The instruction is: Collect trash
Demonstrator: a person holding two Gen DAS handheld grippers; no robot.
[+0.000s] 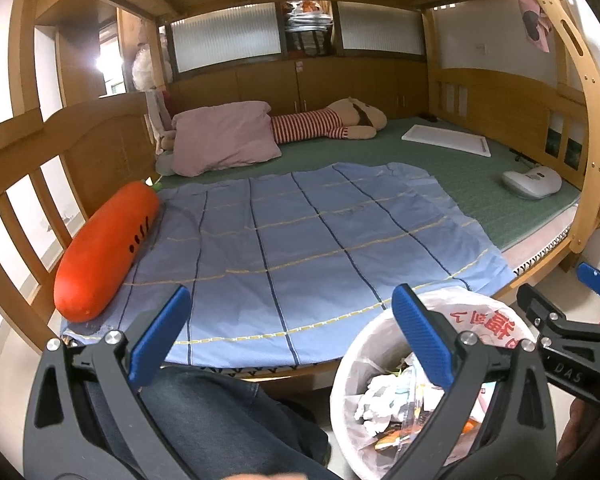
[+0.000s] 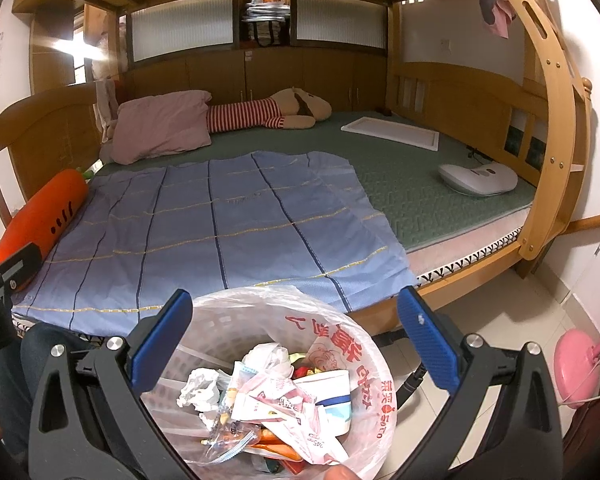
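Observation:
A white trash bin (image 2: 364,356) lined with a plastic bag printed in red stands on the floor at the bed's front edge. It holds crumpled paper, wrappers and packets (image 2: 268,384). My right gripper (image 2: 296,340) is open and empty, held right above the bin's mouth. My left gripper (image 1: 292,336) is open and empty over a denim-clad knee (image 1: 220,408), left of the bin (image 1: 384,336). The right gripper also shows at the right edge of the left wrist view (image 1: 560,320).
The wooden bunk bed (image 1: 500,276) carries a blue checked sheet (image 1: 300,240), an orange carrot pillow (image 1: 104,248), a pink pillow (image 1: 224,136), a striped plush toy (image 1: 332,120), a white board (image 1: 448,140) and a white device (image 1: 532,184). A pink object (image 2: 576,368) stands on the tiled floor at right.

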